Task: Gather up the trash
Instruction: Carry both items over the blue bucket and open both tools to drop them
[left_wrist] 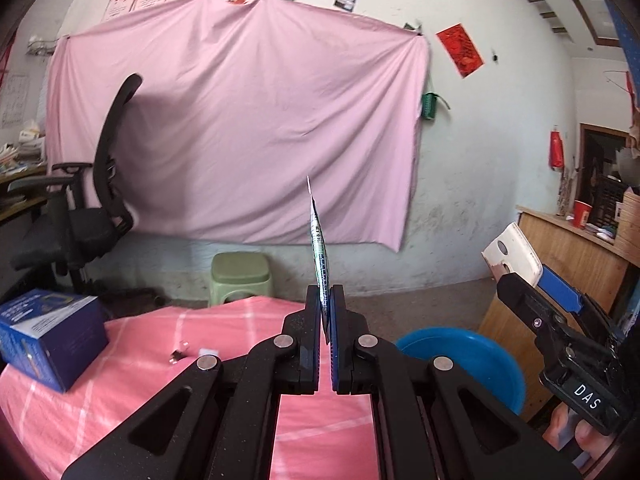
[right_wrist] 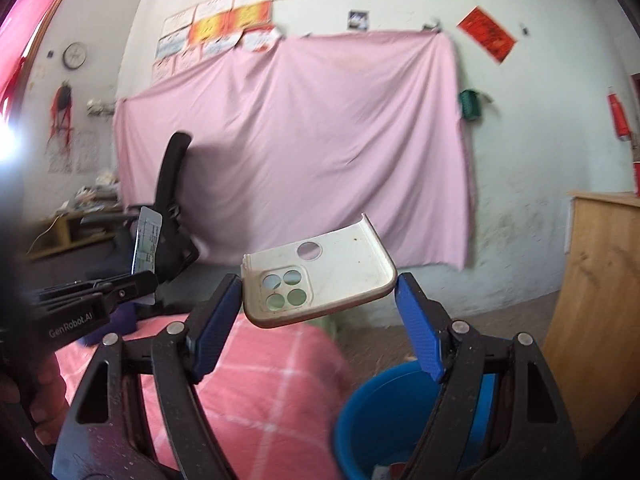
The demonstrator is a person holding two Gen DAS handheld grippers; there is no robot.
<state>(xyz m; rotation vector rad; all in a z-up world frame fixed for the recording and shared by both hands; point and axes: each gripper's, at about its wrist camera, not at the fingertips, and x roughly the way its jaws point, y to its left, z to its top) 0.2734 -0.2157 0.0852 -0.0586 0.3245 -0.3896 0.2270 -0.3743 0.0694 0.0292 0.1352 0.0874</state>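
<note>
Left gripper (left_wrist: 325, 312): clamped on a thin, flat foil sachet with green-and-white print (left_wrist: 319, 248), held edge-on and standing upright above the pink checked cloth on the worktop (left_wrist: 140, 392)
Right gripper (right_wrist: 320, 300): spread wide around a grubby white plastic phone case with four camera holes (right_wrist: 320, 280), its blue pads bearing on the case's two long edges
Bin: a round blue plastic bucket (right_wrist: 384, 420) sits low beside the worktop, below and just ahead of the right gripper
Slip risk: the smooth, curved case is pinched only at its rims and could likely pop out if tilted
Miss risk: the light sachet may flutter wide of the bucket
Left behind: small bits of litter (left_wrist: 178, 354) lie near a blue cardboard box (left_wrist: 48, 336)
</note>
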